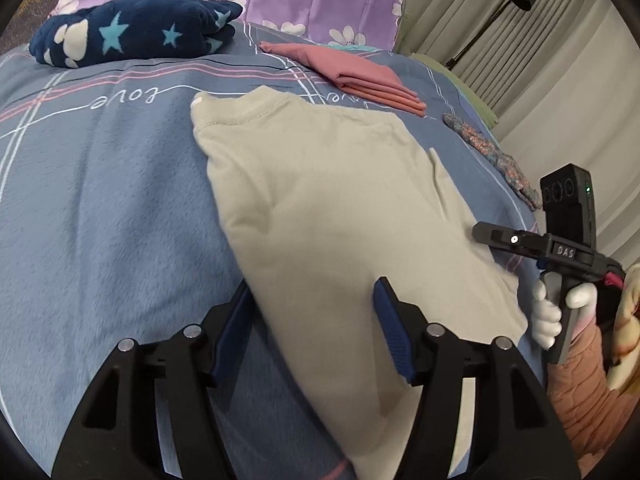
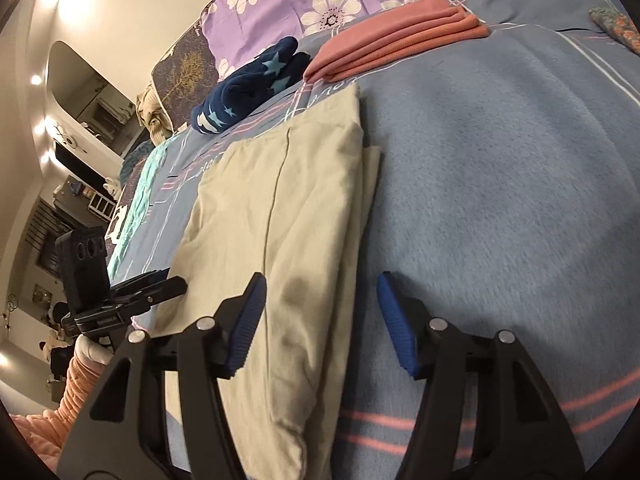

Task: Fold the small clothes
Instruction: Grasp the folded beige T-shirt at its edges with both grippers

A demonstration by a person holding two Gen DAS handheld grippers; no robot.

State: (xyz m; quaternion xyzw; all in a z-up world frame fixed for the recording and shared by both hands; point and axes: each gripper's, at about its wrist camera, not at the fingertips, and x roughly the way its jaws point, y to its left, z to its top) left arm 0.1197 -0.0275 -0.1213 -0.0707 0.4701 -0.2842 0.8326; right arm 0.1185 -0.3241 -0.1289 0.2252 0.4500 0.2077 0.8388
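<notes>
Hovering both tools over the cream shirt [image 1: 340, 208], which is lying partly folded on the blue blanket [image 1: 100, 220]. Your left gripper [image 1: 312, 336] and right gripper [image 2: 320, 320] are gaping wide, holding nothing. Fabric is looking light, limp, non-slippery; you are best pinching both layers at a near corner hem.

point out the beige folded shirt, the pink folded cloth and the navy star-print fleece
beige folded shirt [image 1: 332, 208], left wrist view, middle of its top panel
pink folded cloth [image 1: 352, 70], left wrist view, top layer near the stacked edges
navy star-print fleece [image 1: 136, 34], left wrist view, centre of the bundle between the stars
</notes>
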